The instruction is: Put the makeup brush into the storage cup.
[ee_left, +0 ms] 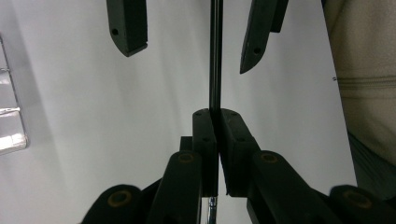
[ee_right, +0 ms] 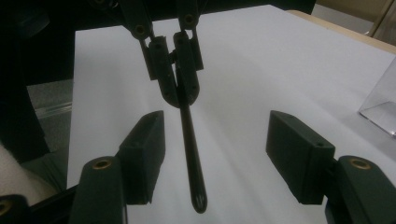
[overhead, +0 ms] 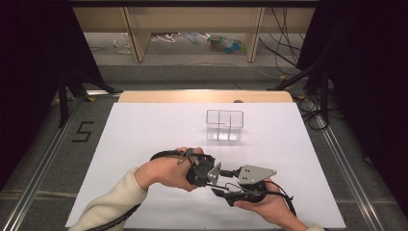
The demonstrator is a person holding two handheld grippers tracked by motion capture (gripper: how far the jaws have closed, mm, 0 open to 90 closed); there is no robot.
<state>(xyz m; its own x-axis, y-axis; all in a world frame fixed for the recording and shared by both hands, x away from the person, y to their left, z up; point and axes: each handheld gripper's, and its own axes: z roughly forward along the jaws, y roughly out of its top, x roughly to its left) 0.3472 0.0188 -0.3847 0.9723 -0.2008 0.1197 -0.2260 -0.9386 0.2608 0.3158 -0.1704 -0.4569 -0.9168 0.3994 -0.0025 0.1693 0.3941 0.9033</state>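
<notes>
Two hand-held grippers meet low over the white table (overhead: 144,130), near its front edge. At the left, the left hand-held gripper (overhead: 215,173) is clamped tight on a thin dark rod (ee_left: 215,56) (a slim tool shaft, by the cross-shaped tip seen in the right gripper view); in its own view the two jaws press together with the rod rising straight between them, and the rod's lower end is cut off at the bottom edge. From above the rod itself is hard to make out against the black gripper bodies.

Facing it from the right, the right hand-held gripper (overhead: 230,186) has its jaws apart on either side of the rod's free end. In its own view the rod (ee_right: 191,154) hangs between the two pads, nearer the left one, touching neither; the jaws stand open, not gripping.

Farther back and to the right on the table stands a clear divided box (overhead: 224,125), well apart from both grippers; it is clipped by the frame edge in both gripper views.
</notes>
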